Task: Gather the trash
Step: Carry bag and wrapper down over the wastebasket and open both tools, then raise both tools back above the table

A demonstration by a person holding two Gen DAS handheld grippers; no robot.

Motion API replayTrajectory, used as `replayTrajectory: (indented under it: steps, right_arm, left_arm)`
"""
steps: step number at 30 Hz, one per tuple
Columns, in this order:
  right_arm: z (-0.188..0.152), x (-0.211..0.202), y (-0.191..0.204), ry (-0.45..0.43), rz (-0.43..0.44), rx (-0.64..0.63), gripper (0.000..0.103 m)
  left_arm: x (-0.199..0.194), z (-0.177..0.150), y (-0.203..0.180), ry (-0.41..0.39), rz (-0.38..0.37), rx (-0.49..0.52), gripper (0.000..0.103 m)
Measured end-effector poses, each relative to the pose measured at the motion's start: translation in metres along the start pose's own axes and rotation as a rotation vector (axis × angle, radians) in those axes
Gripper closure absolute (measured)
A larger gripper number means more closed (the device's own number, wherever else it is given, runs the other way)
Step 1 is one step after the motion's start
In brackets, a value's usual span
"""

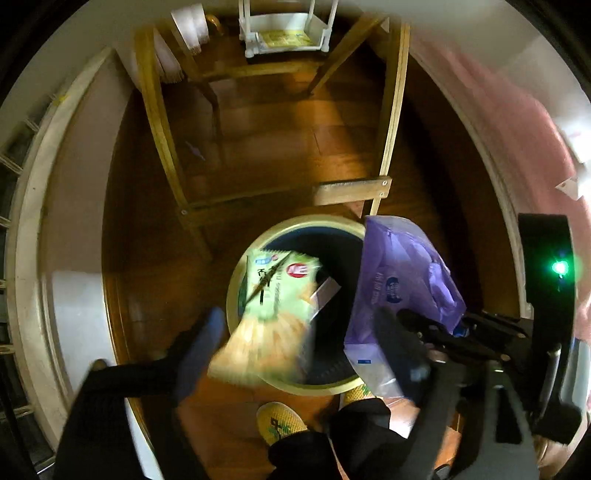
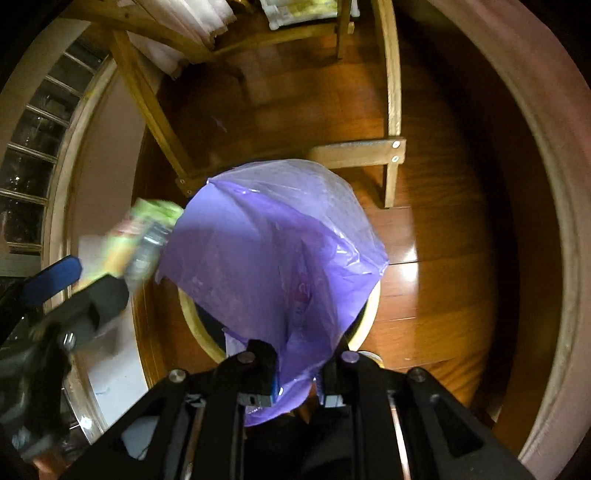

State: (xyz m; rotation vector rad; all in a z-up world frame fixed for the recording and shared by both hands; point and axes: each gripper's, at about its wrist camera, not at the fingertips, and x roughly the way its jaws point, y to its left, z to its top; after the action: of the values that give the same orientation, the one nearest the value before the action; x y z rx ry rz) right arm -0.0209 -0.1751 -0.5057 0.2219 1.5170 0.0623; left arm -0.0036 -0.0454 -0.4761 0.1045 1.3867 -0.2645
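A round trash bin (image 1: 236, 280) with a pale rim and dark inside stands on the wood floor below me. A green and yellow snack wrapper (image 1: 273, 317) hangs blurred over the bin's left side, between my left gripper's (image 1: 295, 343) spread blue-tipped fingers (image 1: 199, 347). The fingers look apart and off the wrapper. My right gripper (image 2: 299, 373) is shut on a purple plastic bag (image 2: 280, 251), which drapes over the bin (image 2: 195, 325) and hides most of it. The bag also shows in the left wrist view (image 1: 399, 280), and the wrapper in the right wrist view (image 2: 144, 232).
A wooden chair frame (image 1: 391, 122) stands just behind the bin. A white rack (image 1: 284, 37) and hanging cloth (image 1: 192, 22) are farther back. My yellow-green shoe (image 1: 280, 421) is at the bin's near side. A white panel (image 1: 77, 295) edges the floor on the left.
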Motion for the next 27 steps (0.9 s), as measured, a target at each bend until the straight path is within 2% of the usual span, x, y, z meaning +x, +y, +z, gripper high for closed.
replayTrajectory:
  steps: [2, 4, 10, 16, 22, 27]
  right_arm:
    - [-0.001, 0.009, -0.005, 0.012, -0.001, -0.003, 0.065]
    - [0.0, 0.013, -0.007, 0.011, 0.005, -0.003, 0.05]
    - [-0.002, 0.007, -0.002, -0.022, 0.021, -0.002, 0.049]
    - [0.001, -0.009, 0.003, -0.057, 0.02, 0.006, 0.049]
    - [-0.003, -0.058, 0.01, -0.108, 0.018, 0.013, 0.049]
    - [-0.009, -0.113, 0.02, -0.132, 0.024, 0.017, 0.048]
  left_arm:
    - [0.007, -0.001, -0.001, -0.003, 0.017, -0.002, 0.01]
    - [0.009, 0.001, 0.002, -0.002, 0.024, -0.01, 0.01]
    - [0.006, -0.001, 0.012, -0.008, 0.038, -0.025, 0.009]
    - [-0.016, -0.002, 0.013, -0.029, 0.045, -0.016, 0.009]
    - [-0.059, -0.002, 0.015, -0.03, 0.039, -0.027, 0.01]
    - [-0.117, -0.002, 0.013, -0.042, 0.029, -0.028, 0.01]
